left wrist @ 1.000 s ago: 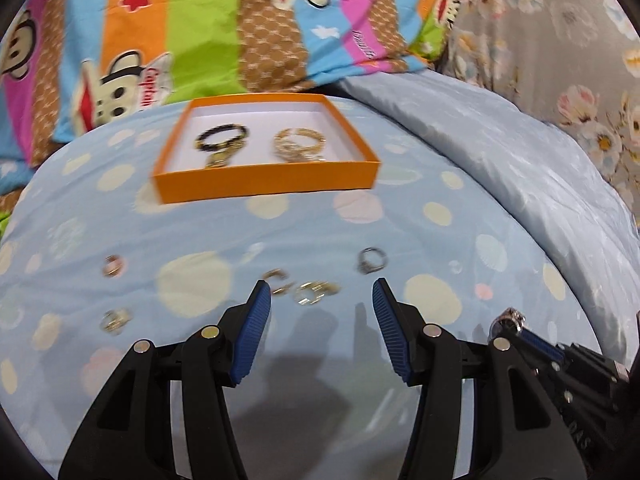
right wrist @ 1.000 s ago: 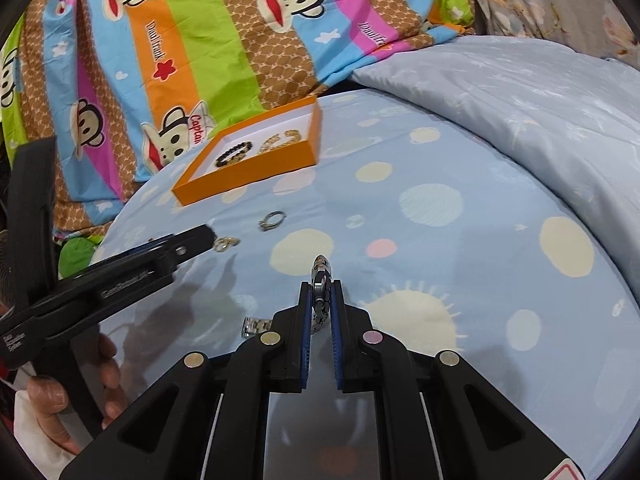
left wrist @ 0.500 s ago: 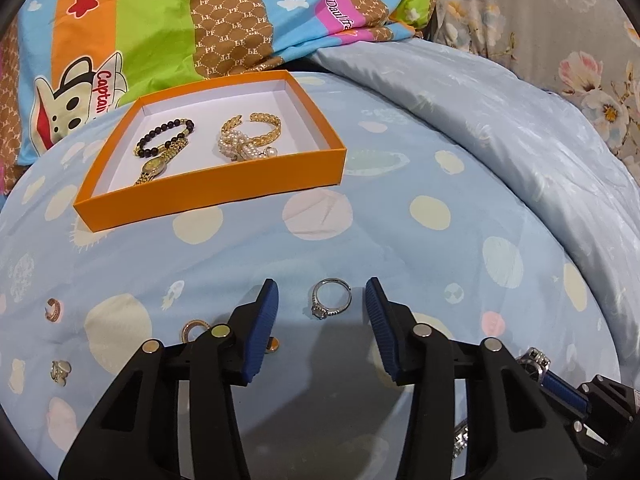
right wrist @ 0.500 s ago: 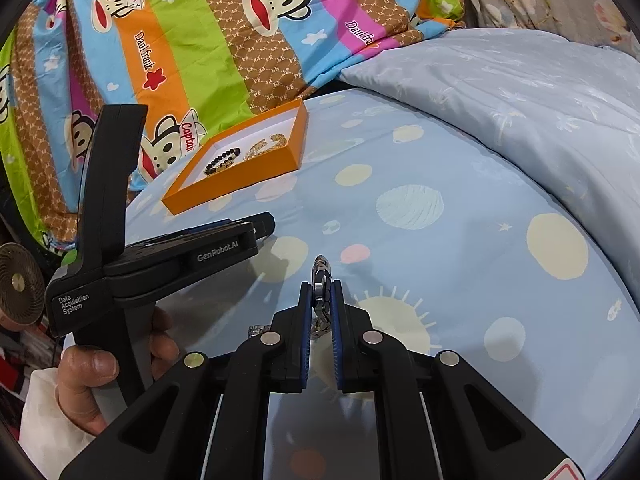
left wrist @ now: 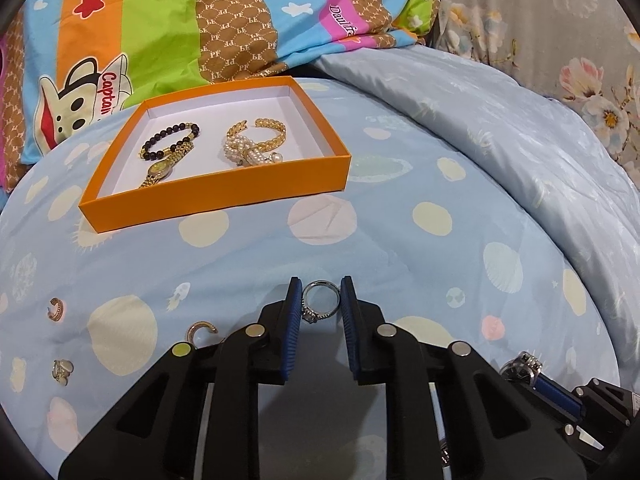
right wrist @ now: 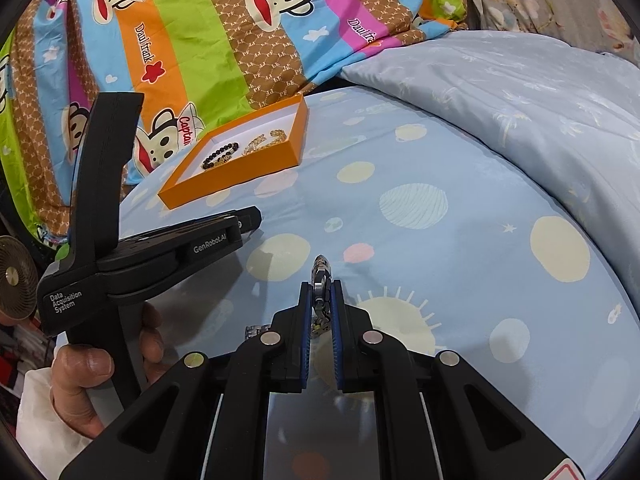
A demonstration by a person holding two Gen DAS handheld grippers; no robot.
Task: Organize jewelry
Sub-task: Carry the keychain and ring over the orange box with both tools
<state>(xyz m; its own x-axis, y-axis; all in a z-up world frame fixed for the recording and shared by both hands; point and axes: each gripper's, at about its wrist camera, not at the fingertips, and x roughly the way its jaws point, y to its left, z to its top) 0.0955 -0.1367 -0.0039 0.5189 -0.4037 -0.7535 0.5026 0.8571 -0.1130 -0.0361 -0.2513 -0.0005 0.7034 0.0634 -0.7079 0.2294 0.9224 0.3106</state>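
An orange box (left wrist: pixel 224 192) with a white inside sits on the blue spotted bedsheet and holds a black bead bracelet (left wrist: pixel 170 142), a gold watch (left wrist: pixel 160 168) and a gold and pearl bracelet (left wrist: pixel 256 144). It also shows in the right wrist view (right wrist: pixel 236 172). My left gripper (left wrist: pixel 321 300) has closed around a silver ring (left wrist: pixel 320 301); its pads touch the ring on both sides. My right gripper (right wrist: pixel 320 300) is shut on a silver watch (right wrist: pixel 320 280), which also shows in the left wrist view (left wrist: pixel 520 368).
Loose rings and ear cuffs lie on the sheet at left: one gold cuff (left wrist: pixel 200 330), another cuff (left wrist: pixel 56 309), a ring (left wrist: pixel 62 371). A colourful monkey-print pillow (left wrist: pixel 200 20) lies behind the box. A pale blue quilt (left wrist: pixel 500 128) rises at right. A small fan (right wrist: pixel 14 280) stands far left.
My left gripper moved forward over the silver ring and its jaws narrowed until they touch it. The right gripper stayed shut on the watch.
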